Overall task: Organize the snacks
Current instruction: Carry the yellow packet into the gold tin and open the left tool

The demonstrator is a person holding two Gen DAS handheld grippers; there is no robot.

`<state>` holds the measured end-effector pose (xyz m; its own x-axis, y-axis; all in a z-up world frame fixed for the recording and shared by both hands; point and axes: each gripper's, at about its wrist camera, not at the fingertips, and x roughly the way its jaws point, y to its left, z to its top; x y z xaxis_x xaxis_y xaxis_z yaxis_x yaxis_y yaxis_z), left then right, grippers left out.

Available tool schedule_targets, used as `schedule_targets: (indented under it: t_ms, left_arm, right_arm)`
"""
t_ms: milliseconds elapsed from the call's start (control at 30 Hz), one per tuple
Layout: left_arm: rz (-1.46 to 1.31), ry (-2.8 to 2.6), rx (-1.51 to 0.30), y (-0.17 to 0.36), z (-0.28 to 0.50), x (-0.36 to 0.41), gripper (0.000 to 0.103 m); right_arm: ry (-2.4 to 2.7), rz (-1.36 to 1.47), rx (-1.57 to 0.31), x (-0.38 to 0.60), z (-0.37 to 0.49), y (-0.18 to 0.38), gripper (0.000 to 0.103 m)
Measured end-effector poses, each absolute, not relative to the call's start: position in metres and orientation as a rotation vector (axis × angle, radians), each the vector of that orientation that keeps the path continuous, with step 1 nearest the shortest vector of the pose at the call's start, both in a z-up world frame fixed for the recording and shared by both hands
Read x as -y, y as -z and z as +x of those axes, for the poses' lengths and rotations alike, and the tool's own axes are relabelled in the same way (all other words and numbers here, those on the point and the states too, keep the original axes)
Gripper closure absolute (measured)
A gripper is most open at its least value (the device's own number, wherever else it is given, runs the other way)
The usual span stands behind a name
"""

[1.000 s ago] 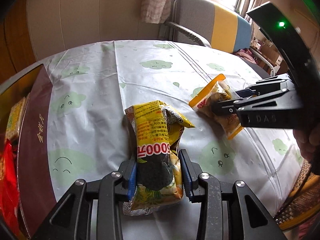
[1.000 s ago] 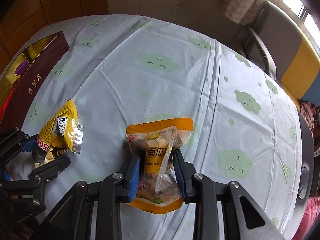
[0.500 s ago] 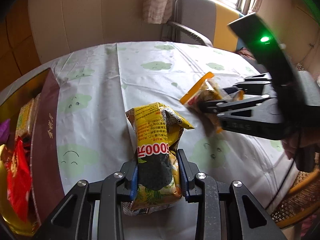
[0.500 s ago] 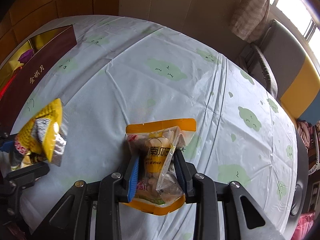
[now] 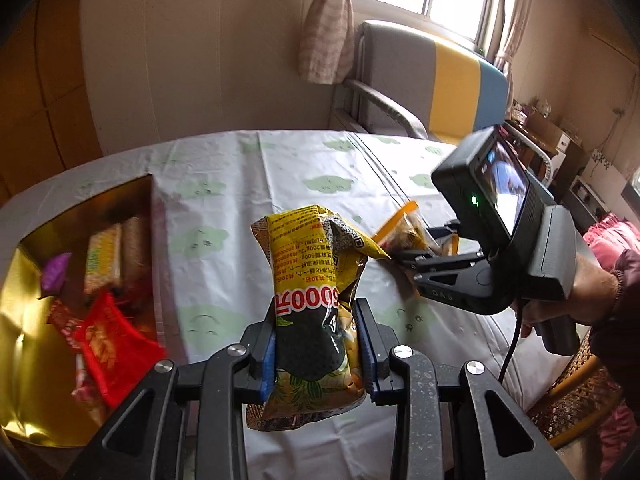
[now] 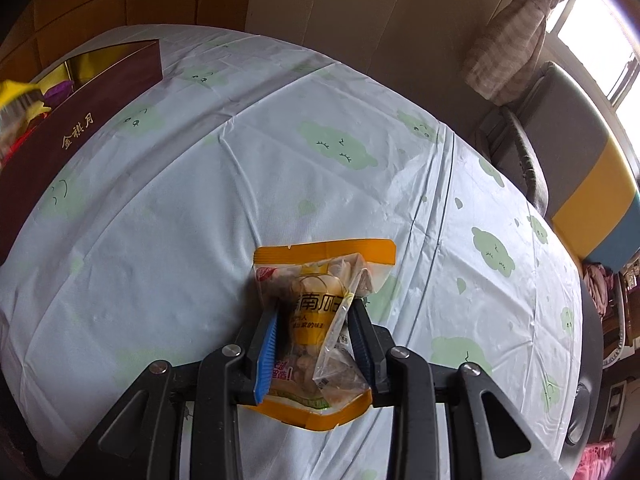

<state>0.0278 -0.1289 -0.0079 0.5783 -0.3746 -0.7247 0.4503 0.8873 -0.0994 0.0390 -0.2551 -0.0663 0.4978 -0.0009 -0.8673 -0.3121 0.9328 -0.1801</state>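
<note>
My left gripper (image 5: 316,344) is shut on a yellow snack bag (image 5: 316,280) and holds it above the table, just right of the open gold-lined gift box (image 5: 24,320). My right gripper (image 6: 314,340) is shut on an orange-edged clear snack bag (image 6: 320,280), lifted over the tablecloth. In the left wrist view the right gripper (image 5: 404,258) sits to the right with that bag (image 5: 404,232). The dark red box wall (image 6: 80,128) shows at the far left of the right wrist view.
The box holds several snacks, among them a red packet (image 5: 108,340), a purple one (image 5: 56,272) and a yellow-green pack (image 5: 104,260). A white tablecloth with green clouds (image 6: 340,152) covers the round table. An armchair (image 5: 420,76) stands behind it.
Both grippers have lifted their bags off the table. The left gripper has swung left towards the box, so its inside now shows.
</note>
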Motion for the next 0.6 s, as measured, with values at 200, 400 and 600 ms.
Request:
schedule_targets:
  t_ms: [200, 400, 600]
  left_arm:
    - [0.050, 0.428, -0.797, -0.007, 0.028, 0.089, 0.069]
    - [-0.066, 0.310, -0.794, -0.016, 0.041, 0.016, 0.069]
    - [-0.242, 0.087, -0.830, -0.005, 0.056, -0.089, 0.069]
  right_arm:
    - [-0.188, -0.382, -1.011, 0.247, 0.031, 0.067, 0.070]
    - [-0.187, -0.384, -1.008, 0.245, 0.029, 0.067, 0.069]
    - [-0.181, -0.400, -1.004, 0.245, 0.031, 0.068, 0.069]
